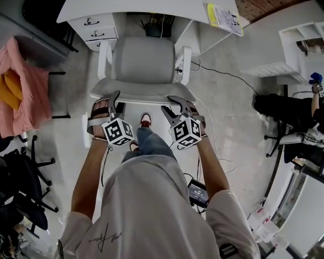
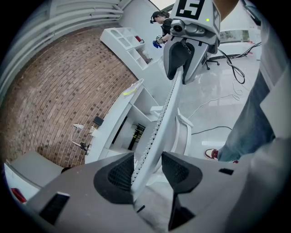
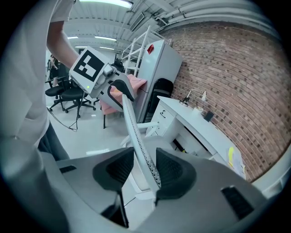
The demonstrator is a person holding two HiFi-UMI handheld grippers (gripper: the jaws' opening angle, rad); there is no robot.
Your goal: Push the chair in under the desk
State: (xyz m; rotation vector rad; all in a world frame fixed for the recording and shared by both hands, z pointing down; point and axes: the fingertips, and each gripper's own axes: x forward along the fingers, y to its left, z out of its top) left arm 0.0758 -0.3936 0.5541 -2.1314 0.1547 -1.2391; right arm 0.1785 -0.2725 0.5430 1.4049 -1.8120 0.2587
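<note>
Between the wide-set jaws of the left gripper (image 2: 148, 169) runs the top rim of the chair (image 2: 166, 113), against one pad; the right gripper (image 3: 144, 166) straddles that rim likewise, jaws apart; beyond both, the seat (image 1: 142, 58) faces the white desk (image 1: 126, 7).

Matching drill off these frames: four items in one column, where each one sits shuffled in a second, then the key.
Items
1. chair backrest
2. drawer unit
3. yellow sheet
4. pink cloth

Places
A. on top of the desk, toward the head view's right
B. heaped at the head view's left edge
C. between the open jaws of the left gripper and of the right gripper
D. under the desk, left of the chair

Pairs: 1-C, 2-D, 3-A, 4-B
</note>
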